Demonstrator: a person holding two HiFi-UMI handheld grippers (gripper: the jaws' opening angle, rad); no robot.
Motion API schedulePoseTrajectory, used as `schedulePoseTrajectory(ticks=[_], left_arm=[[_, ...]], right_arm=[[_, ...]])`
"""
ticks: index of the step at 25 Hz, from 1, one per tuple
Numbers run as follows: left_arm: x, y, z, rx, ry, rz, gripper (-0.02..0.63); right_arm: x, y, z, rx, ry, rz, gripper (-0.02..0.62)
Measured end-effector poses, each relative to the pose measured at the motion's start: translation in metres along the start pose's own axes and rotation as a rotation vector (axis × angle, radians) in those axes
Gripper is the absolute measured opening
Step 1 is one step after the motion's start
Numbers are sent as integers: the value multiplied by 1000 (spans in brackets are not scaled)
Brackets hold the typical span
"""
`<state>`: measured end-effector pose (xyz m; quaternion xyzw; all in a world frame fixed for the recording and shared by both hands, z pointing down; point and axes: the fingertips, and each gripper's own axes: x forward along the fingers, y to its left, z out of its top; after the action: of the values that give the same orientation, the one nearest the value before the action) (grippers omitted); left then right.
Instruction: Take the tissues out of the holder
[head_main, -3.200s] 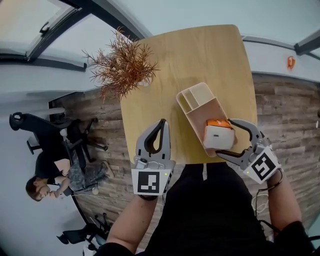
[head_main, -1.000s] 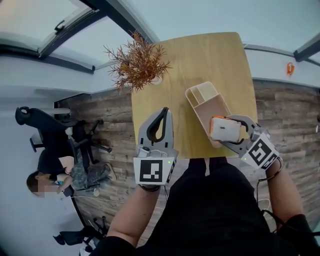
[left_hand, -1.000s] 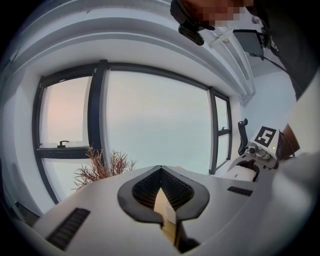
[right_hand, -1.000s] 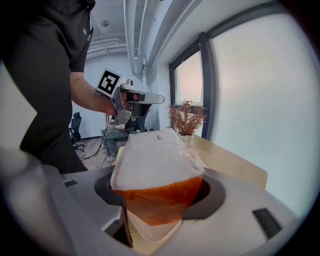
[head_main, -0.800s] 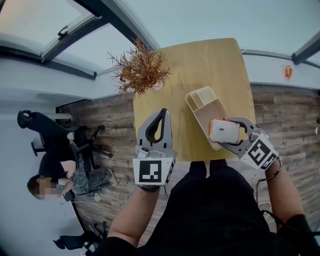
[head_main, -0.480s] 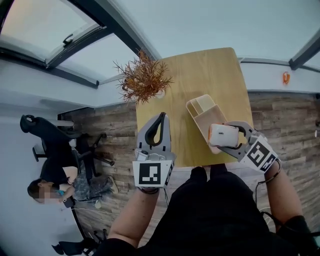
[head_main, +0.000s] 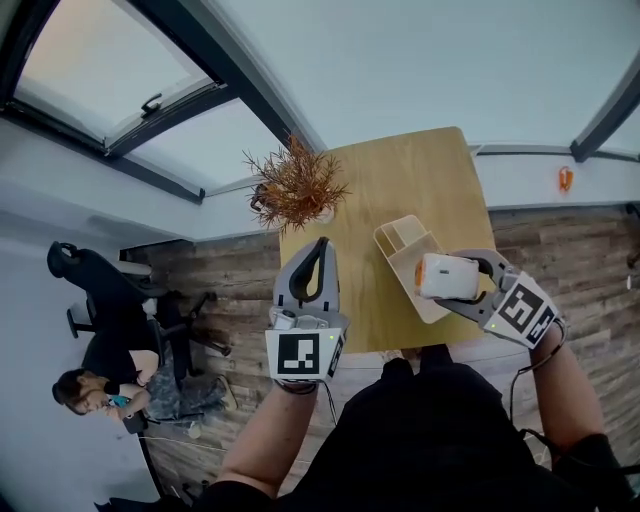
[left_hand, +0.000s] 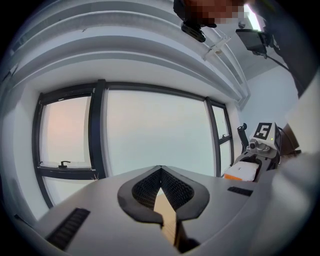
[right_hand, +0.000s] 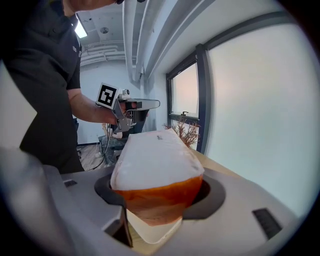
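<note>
My right gripper (head_main: 432, 280) is shut on the tissue pack (head_main: 450, 277), a white pack with an orange end, and holds it in the air above the near end of the holder (head_main: 396, 248). The holder is a beige tray with a small far compartment, lying on the wooden table (head_main: 400, 170). In the right gripper view the tissue pack (right_hand: 152, 160) fills the space between the jaws, with the holder (right_hand: 152, 231) showing pale underneath. My left gripper (head_main: 321, 246) hovers over the table's near left edge, shut with nothing in it; its jaws meet tip to tip (left_hand: 160, 171).
A dried brown plant (head_main: 296, 185) stands at the table's far left corner. A person (head_main: 95, 385) sits by office chairs on the wooden floor to the left. Windows run along the wall beyond the table.
The tissue pack has come up out of the holder's near compartment and now hangs above it in the right gripper. The head camera has tilted, so the table looks smaller. The left gripper stays put.
</note>
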<state>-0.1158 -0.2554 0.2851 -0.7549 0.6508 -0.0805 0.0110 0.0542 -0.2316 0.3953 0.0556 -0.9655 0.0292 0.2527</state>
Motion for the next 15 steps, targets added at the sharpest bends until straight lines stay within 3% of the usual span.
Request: schedulePoseTrajectory(ticks=[15], left_arm=[[-11,8,46,-5,-59,8,5]], right_arm=[[-35,-7,61,-67,-80,-21,282]])
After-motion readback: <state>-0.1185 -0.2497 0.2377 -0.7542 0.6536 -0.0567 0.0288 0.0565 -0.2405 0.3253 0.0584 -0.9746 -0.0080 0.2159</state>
